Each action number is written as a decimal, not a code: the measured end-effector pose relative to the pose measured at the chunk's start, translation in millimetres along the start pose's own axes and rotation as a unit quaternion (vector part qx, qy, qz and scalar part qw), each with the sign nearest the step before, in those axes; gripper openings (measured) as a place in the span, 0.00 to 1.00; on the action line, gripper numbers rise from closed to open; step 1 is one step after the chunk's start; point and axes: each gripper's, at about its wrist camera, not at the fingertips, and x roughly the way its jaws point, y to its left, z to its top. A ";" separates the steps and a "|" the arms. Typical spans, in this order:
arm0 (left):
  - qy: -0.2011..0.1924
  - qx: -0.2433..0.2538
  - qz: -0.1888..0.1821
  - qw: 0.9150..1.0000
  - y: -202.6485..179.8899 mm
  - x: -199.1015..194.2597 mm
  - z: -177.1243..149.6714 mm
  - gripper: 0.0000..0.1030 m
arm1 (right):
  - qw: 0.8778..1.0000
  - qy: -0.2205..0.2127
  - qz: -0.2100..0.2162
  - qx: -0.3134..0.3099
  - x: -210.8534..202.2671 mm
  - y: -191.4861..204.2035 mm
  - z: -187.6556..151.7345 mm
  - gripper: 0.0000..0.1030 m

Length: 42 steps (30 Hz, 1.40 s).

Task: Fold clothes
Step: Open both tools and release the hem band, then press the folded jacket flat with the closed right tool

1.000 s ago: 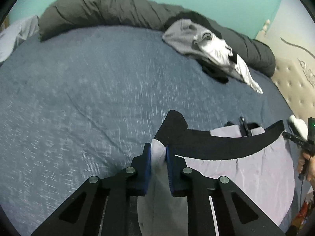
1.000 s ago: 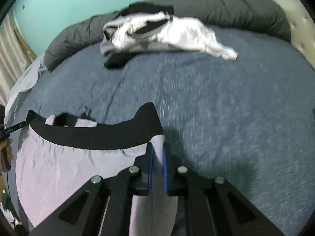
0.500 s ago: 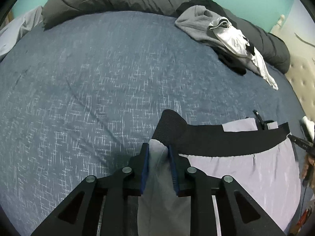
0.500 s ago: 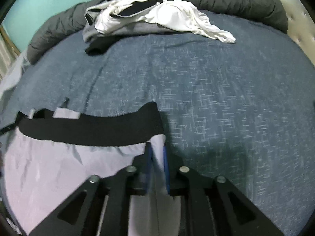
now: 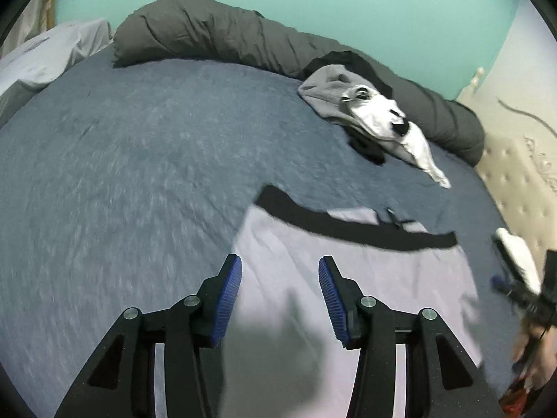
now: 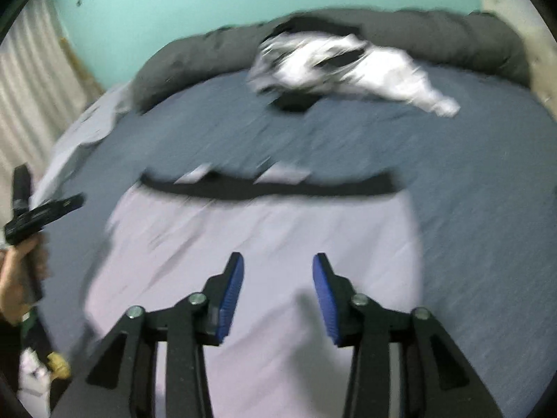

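Spread for folding: a lilac garment [image 5: 348,278] with a black waistband [image 5: 348,230] lay flat on the blue bed [image 5: 139,174], waistband toward the far side, as both grippers let it go. The left gripper [image 5: 280,278] hung over the garment's left part, jaws opening with nothing between the blue pads [image 5: 229,299]. The right gripper [image 6: 277,278] stood over its right part, jaws likewise opening and empty; that view was smeared by motion, so whether the cloth's near edge lay smooth could not be told. A heap of grey, white and black clothes [image 5: 376,122] waited near the rolled dark duvet [image 5: 243,38], well apart from the garment.

The step in hand appeared to be the release after laying out. Done well, it would mean lifting both grippers clear without snagging the cloth, then checking that the waistband lay straight and the sides even. The next pinch would best take one side edge at waistband and hem, low to the bed, so the fold carries over without dragging the layer beneath.
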 end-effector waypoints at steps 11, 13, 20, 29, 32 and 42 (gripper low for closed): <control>-0.009 -0.045 -0.042 0.998 -18.8 -27.0 -114.6 0.49 | 0.997 0.054 0.046 0.010 35.2 91.3 -82.2 0.12; -0.012 -0.053 -0.047 0.997 -17.9 -25.7 -127.4 0.49 | 0.997 0.060 0.038 0.011 44.0 98.6 -89.0 0.12; -0.010 -0.036 -0.047 0.998 -19.0 -12.5 -151.3 0.49 | 0.997 0.065 0.007 0.029 72.0 93.8 -99.4 0.09; -0.018 -0.033 -0.045 0.998 -8.7 -5.9 -154.0 0.49 | 0.997 0.069 -0.020 0.035 92.8 88.8 -110.3 0.07; -0.021 -0.036 -0.051 0.998 -8.2 -6.3 -153.5 0.49 | 0.998 0.048 -0.017 0.042 73.2 92.3 -105.4 0.07; -0.035 -0.044 -0.060 0.997 -1.3 -13.3 -150.5 0.49 | 0.997 0.069 -0.045 0.016 84.1 97.9 -127.2 0.07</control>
